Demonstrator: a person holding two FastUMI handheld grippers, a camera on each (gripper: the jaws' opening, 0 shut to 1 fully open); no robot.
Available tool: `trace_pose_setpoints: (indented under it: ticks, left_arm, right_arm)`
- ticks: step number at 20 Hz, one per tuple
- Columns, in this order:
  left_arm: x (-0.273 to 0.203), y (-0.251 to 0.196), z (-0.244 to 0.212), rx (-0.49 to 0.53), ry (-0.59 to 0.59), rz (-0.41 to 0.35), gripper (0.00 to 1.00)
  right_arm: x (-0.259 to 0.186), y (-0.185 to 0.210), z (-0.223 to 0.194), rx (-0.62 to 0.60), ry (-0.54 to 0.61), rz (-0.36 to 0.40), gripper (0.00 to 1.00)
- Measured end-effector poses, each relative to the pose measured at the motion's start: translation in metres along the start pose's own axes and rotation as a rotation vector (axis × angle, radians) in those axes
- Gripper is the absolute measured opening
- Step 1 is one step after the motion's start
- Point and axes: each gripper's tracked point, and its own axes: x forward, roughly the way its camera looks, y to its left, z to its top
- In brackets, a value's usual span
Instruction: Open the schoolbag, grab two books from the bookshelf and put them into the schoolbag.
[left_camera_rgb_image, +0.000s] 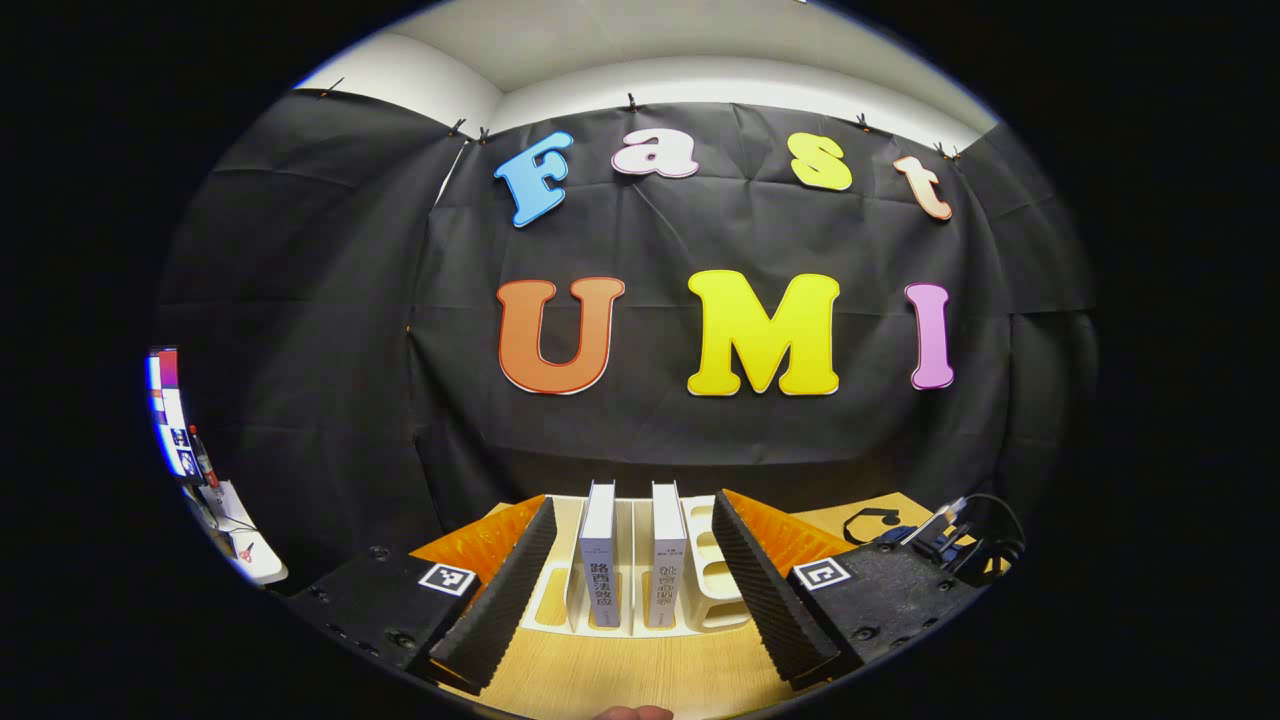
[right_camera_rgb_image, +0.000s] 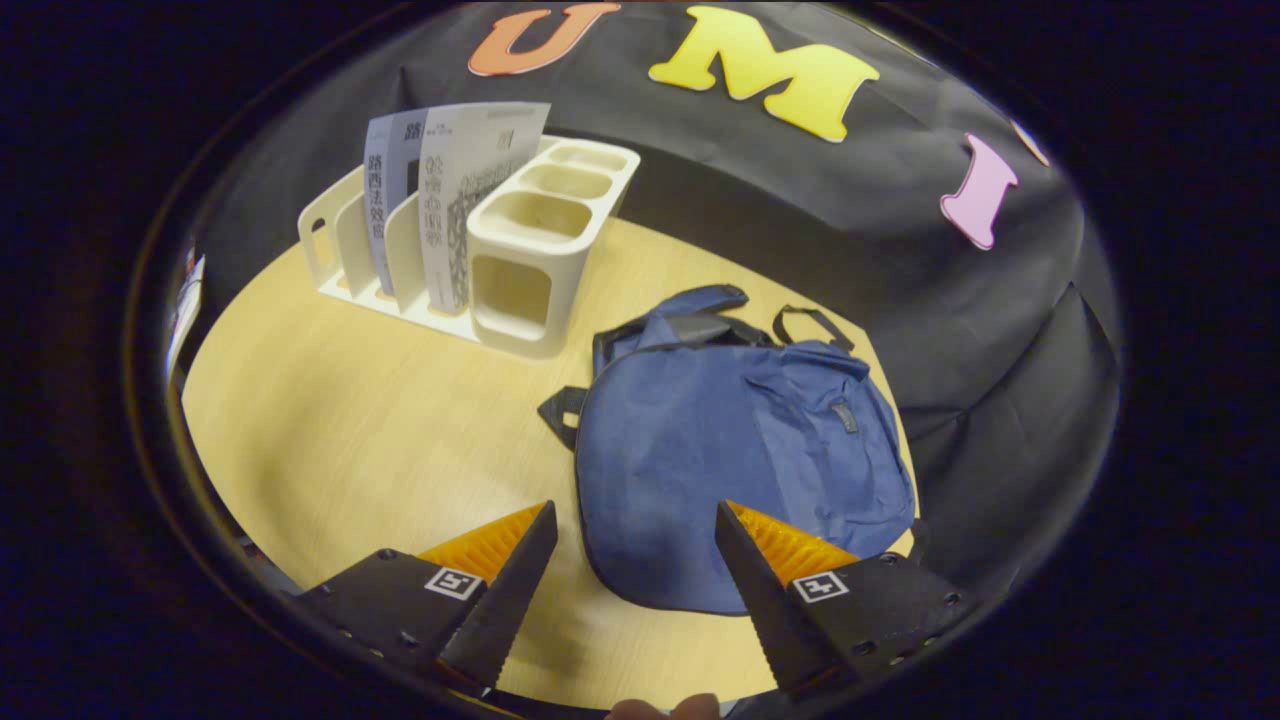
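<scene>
Nearby, saw both jaws spread wide, holding nothing: left hand-held gripper facing the books, right hand-held gripper above the schoolbag. Looked soft and floppy, lying flat and closed on the smooth wooden worktop; best pinched at the zip. Farther off, noticed two stiff, light-looking books upright in the white bookshelf. Beyond, black cloth wall.

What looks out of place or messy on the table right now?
Nothing stands out. Two books stand upright in the white rack, and the blue schoolbag lies flat and unopened on the table beside it. Nothing is spilled or damaged.
</scene>
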Motion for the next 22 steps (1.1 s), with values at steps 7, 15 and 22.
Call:
trace_pose_setpoints:
  ticks: [7, 15, 22]
  left_arm:
    - [0.003, 0.009, -0.004, 0.013, 0.02, 0.018, 0.99]
    - [0.014, 0.008, -0.008, 0.004, 0.036, 0.017, 0.99]
    - [0.018, -0.002, -0.01, -0.025, 0.042, 0.0, 0.99]
  right_arm:
    - [0.043, 0.009, -0.011, -0.049, 0.083, -0.059, 0.99]
    - [0.053, -0.002, -0.001, -0.027, 0.067, -0.053, 0.99]
    - [0.022, -0.02, 0.024, -0.016, -0.035, -0.057, 0.66]
